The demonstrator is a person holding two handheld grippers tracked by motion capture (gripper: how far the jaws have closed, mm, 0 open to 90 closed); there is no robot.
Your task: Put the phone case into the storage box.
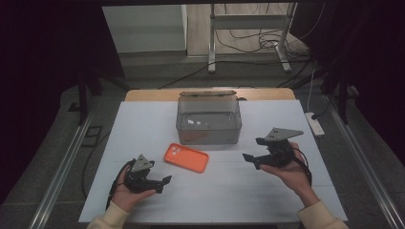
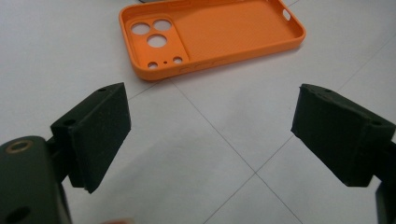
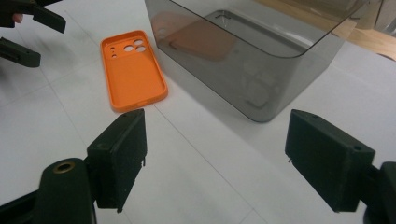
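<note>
An orange phone case (image 1: pixel 186 157) lies hollow side up on the white table, just in front of a clear grey plastic box (image 1: pixel 208 120). The case (image 2: pixel 210 35) has its camera holes toward the left in the left gripper view, beyond the jaws. My left gripper (image 1: pixel 164 183) is open and empty at the table's front left, a little short of the case. My right gripper (image 1: pixel 253 150) is open and empty too, held above the table to the right of the case (image 3: pixel 133 70) and in front of the box (image 3: pixel 252 56).
The white table top (image 1: pixel 143 124) has a wooden strip along its far edge. A white power strip (image 1: pixel 315 124) lies at the table's right edge. Metal stand legs and cables sit on the floor beyond. The other gripper (image 3: pixel 23 32) shows at the top left of the right gripper view.
</note>
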